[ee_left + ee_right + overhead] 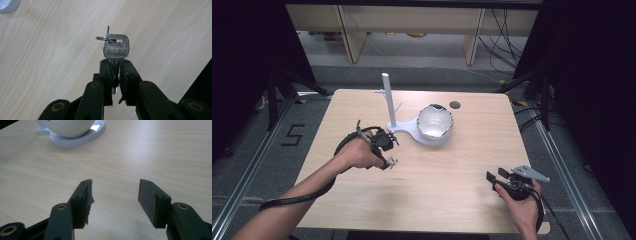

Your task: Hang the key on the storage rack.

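The left gripper (115, 72) pinches the key (115, 48) by its blade, a light, stiff, slippery thing, while the right gripper (113, 195) idles agape near right.

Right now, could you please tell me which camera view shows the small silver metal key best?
The left gripper view: the silver metal key sits close up, blade pinched in the left claw, its ring visible. The high view shows just a tiny glint at that claw. The right gripper view faces the wooden table.
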`<state>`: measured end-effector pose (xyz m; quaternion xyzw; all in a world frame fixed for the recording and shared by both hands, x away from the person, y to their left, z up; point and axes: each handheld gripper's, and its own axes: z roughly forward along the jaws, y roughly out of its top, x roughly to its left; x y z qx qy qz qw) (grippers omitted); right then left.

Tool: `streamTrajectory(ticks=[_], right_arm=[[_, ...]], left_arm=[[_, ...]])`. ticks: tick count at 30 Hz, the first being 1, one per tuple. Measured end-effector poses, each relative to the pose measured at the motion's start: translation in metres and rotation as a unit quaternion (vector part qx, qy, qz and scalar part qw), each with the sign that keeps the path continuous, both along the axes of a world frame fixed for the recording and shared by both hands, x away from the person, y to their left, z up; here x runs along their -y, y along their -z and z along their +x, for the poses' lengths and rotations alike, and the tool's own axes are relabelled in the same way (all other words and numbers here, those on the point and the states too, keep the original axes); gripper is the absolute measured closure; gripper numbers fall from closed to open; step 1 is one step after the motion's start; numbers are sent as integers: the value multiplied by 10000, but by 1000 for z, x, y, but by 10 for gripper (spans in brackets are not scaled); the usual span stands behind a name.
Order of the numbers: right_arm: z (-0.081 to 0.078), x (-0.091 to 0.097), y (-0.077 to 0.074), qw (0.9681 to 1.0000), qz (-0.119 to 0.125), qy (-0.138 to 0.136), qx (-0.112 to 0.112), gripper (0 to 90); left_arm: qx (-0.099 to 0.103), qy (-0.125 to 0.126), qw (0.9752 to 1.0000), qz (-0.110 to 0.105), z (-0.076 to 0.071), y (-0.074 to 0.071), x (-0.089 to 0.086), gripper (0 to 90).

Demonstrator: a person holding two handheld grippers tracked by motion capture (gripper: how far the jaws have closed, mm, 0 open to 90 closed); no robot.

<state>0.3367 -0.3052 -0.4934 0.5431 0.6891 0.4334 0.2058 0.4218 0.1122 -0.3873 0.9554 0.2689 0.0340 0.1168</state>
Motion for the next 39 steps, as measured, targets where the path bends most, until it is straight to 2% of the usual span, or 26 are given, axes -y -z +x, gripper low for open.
streamTrajectory(ticks=[1, 2, 5, 10, 11, 13, 17, 18, 20, 22, 23, 27, 30, 34, 38, 39], right_arm=[[0, 0, 0, 10000, 7, 10, -8, 456], [0, 0, 0, 10000, 0, -13, -15, 456], [-1, 0, -1, 9999, 134, -43, -12, 456], [-2, 0, -1, 9999, 150, -38, -42, 457], [-1, 0, -1, 9999, 130, -38, -9, 457], [-1, 0, -1, 9999, 133, -32, -12, 457], [-2, -1, -1, 9999, 94, -6, -57, 457], [-2, -1, -1, 9999, 157, -35, -61, 457], [-1, -1, 0, 9999, 149, -30, 17, 458], [-1, -1, 0, 9998, 173, -36, 34, 458], [0, 0, 0, 10000, -19, -48, 17, 458], [-1, -1, -1, 9999, 93, -6, -66, 458], [0, 0, 0, 10000, 9, -47, 23, 458], [-1, -1, -1, 10000, 75, -3, -60, 458], [-2, 0, -2, 9999, 140, -16, -66, 458], [-1, 0, -1, 9999, 142, -26, 32, 458]], left_arm=[[-2, 3, 10000, 41, 1, -1, -1, 802], [41, -117, 9999, -34, 1, -1, -2, 802], [49, -128, 9999, 41, 4, -3, -5, 802], [60, -165, 9998, 92, 6, -6, -8, 802], [39, -114, 9997, 194, 8, -8, -9, 802], [42, -122, 9997, 199, 8, -8, -10, 802], [124, -173, 9994, 257, 11, -12, -14, 802], [138, -186, 9993, 281, 12, -14, -15, 802], [170, -197, 9992, 289, 14, -15, -17, 802], [181, -274, 9990, 313, 16, -18, -19, 802], [185, -302, 9988, 324, 18, -19, -20, 802], [207, -421, 9984, 321, 23, -23, -26, 802], [217, -508, 9981, 282, 26, -22, -31, 802], [207, -617, 9975, 257, 32, -19, -39, 802], [134, -710, 9969, 308, 36, -18, -46, 802], [149, -754, 9966, 307, 37, -18, -47, 802]])
